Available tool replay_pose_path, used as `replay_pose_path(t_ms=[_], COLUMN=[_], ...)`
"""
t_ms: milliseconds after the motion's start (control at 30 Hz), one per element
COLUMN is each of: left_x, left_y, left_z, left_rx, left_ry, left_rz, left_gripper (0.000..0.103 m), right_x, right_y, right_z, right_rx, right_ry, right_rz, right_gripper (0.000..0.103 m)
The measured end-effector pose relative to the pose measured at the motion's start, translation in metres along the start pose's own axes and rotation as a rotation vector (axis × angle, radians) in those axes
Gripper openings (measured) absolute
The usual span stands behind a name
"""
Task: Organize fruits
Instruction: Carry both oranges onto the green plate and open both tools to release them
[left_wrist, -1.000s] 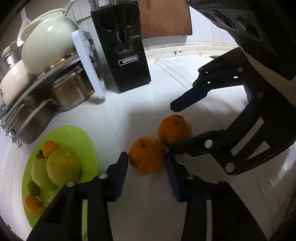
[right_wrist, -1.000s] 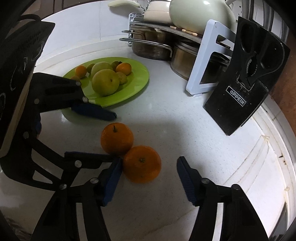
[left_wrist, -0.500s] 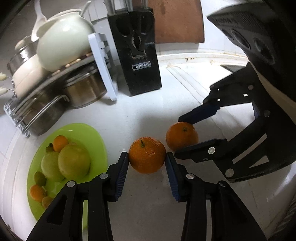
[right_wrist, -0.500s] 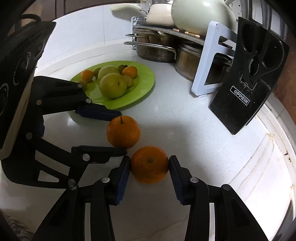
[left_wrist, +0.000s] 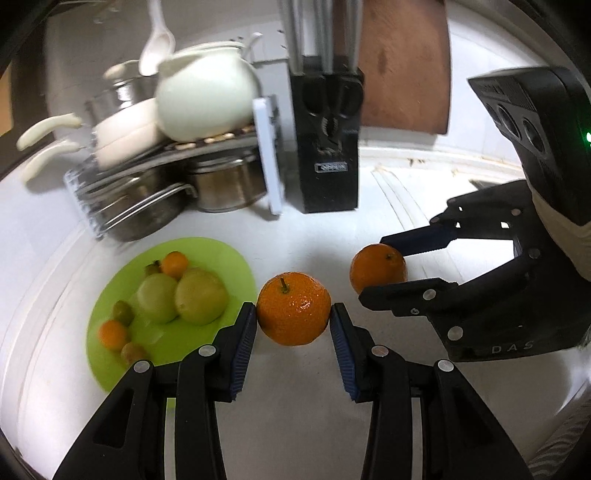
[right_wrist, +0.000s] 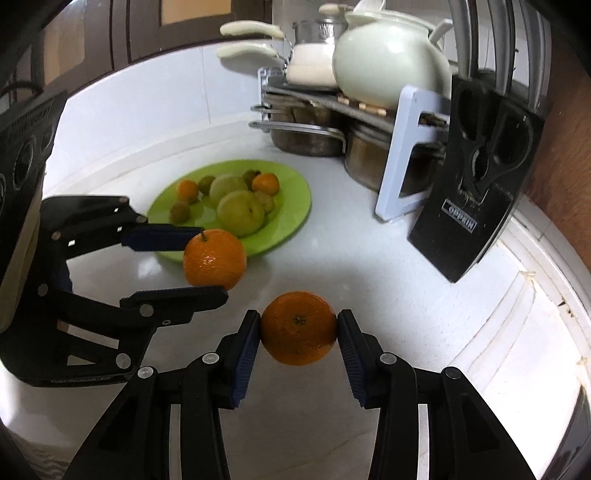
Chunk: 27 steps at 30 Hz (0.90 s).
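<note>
My left gripper (left_wrist: 293, 319) is shut on an orange with a stem (left_wrist: 293, 314) and holds it above the white counter; it also shows in the right wrist view (right_wrist: 214, 258). My right gripper (right_wrist: 299, 326) is shut on a second orange (right_wrist: 299, 326), also lifted; that orange shows in the left wrist view (left_wrist: 376, 267) to the right of the first. A green plate (left_wrist: 225, 254) with several green and orange fruits lies to the left; it shows in the right wrist view (right_wrist: 295, 206) behind the left gripper.
A dish rack (left_wrist: 155, 173) with steel pots and a white teapot (left_wrist: 205, 103) stands at the back. A black knife block (left_wrist: 327, 162) stands beside it, and a wooden board (left_wrist: 404, 66) leans on the wall. A raised white ledge (right_wrist: 546, 306) borders the counter.
Both grippers have closed on their oranges and lifted them off the counter. The two oranges, touching before, are now apart. Both cameras have risen and pulled back.
</note>
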<state>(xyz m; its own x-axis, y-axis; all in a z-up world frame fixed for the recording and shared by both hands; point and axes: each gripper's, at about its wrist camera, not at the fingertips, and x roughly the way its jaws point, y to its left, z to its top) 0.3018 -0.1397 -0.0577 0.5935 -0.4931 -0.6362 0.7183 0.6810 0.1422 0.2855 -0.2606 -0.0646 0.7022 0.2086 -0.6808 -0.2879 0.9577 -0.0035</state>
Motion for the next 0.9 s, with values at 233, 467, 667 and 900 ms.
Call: replay_pose_path(t_ms=[233, 467, 667, 900], left_x=[-0.034, -0.060, -0.080, -0.095], left_y=[0.011, 0.021, 0.029, 0.035], left_z=[-0.007, -0.020, -0.031, -0.036], left_rx=[-0.118, -0.208, -0.267, -0.308], left_ry=[-0.025, -0.040, -0.053, -0.065], left_rz=[0.072, 0.141, 0.191, 0.238], left_gripper=[0.041, 0.041, 0.041, 0.041], right_x=[-0.016, -0.025, -0.031, -0.036], right_y=[0.016, 0.032, 0.048, 0.061], right_z=[0.007, 0.013, 0.017, 0.024], right_rx=[-0.010, -0.023, -0.032, -0.028], right_ry=[-0.057, -0.087, -0.109, -0.139], right_rz=[0.019, 0.047, 0.069, 0.085], right_gripper=[0.044, 0.044, 0.044, 0.044])
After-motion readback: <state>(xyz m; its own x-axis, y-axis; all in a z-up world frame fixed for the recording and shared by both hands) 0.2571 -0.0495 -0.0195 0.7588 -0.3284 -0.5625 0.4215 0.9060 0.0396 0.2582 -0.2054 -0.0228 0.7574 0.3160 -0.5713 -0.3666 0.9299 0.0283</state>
